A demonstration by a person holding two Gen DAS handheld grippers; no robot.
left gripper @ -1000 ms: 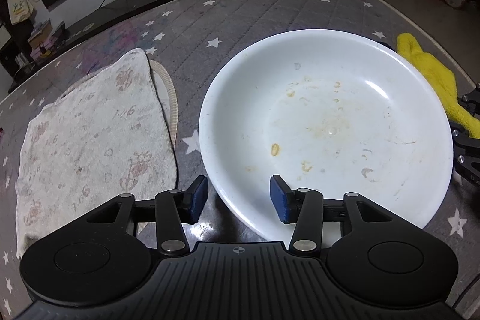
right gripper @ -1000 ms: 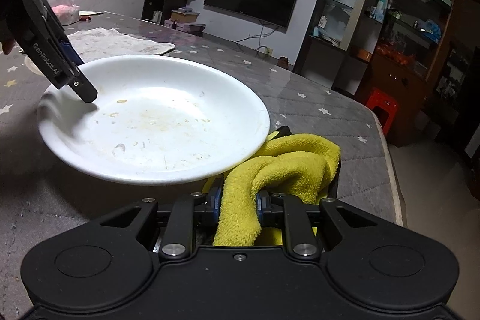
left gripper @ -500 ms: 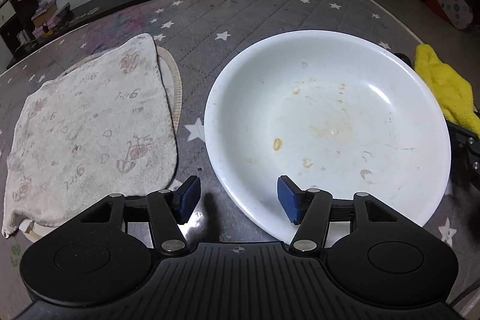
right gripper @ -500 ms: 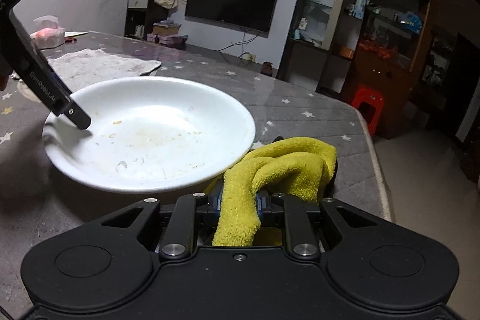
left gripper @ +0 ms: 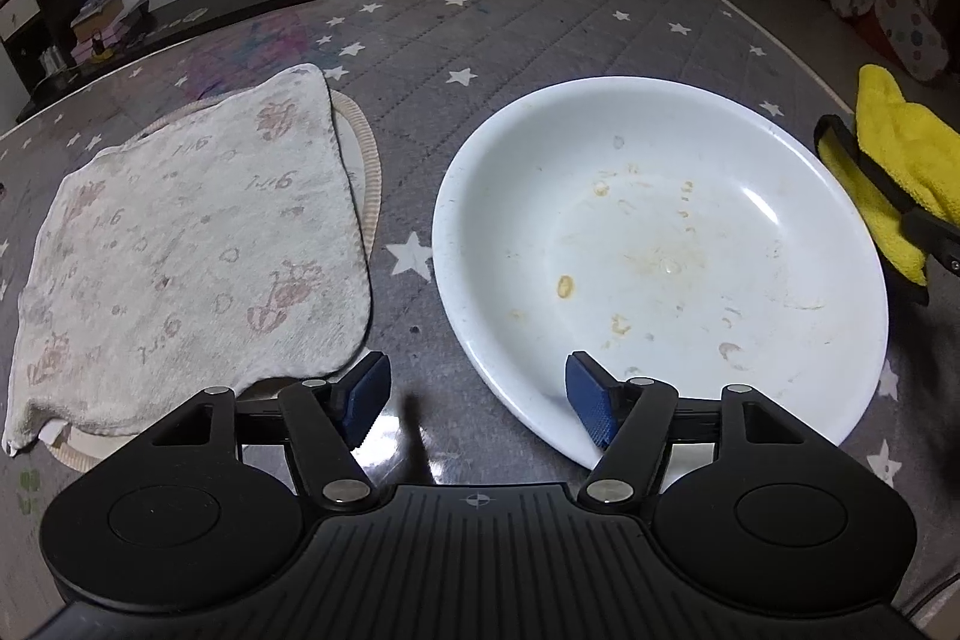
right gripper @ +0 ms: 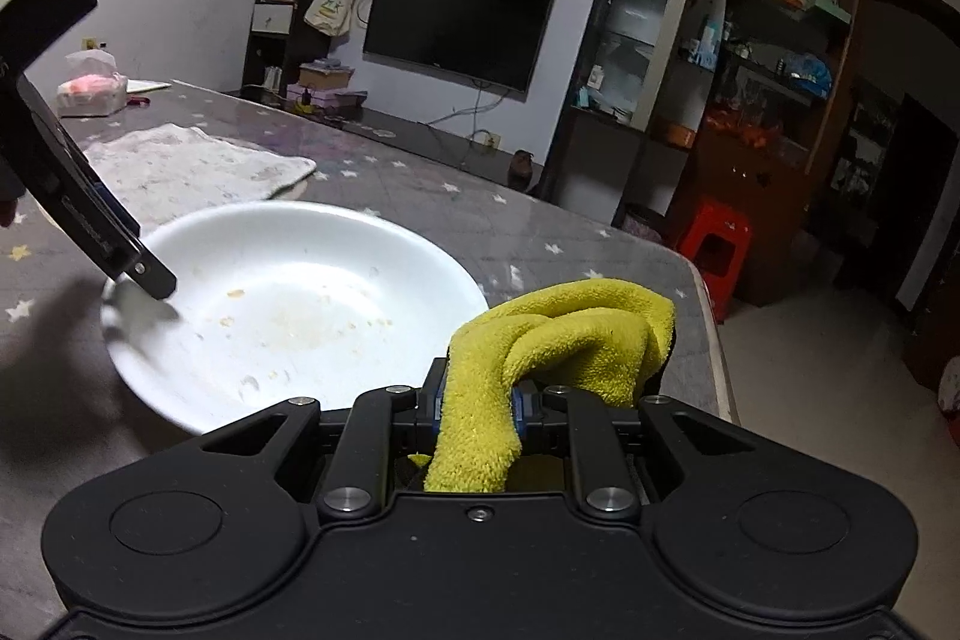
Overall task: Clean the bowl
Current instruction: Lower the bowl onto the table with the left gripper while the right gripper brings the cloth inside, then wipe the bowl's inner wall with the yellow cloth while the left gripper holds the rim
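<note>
A wide white bowl [left gripper: 660, 250] with dried yellowish food spots sits on the grey star-patterned table; it also shows as the bowl [right gripper: 288, 304] in the right wrist view. My left gripper [left gripper: 477, 394] hangs over the bowl's near-left rim, its jaws opening, the rim between them and neither pad pressing on it. One left finger [right gripper: 120, 250] dips over the bowl's far edge in the right wrist view. My right gripper [right gripper: 477, 409] is shut on a yellow cloth [right gripper: 558, 346], held just off the bowl's right side; the yellow cloth [left gripper: 894, 178] shows there too.
A pale patterned towel [left gripper: 186, 244] lies flat left of the bowl, over a round woven mat [left gripper: 366, 160]. A tissue pack [right gripper: 93, 91] sits at the table's far corner. The table edge [right gripper: 708, 328] runs close behind the cloth, with a red stool [right gripper: 717, 244] beyond.
The left jaws have spread wider around the bowl's rim. The right gripper has risen a little with the yellow cloth, so the bowl sits lower in its view.
</note>
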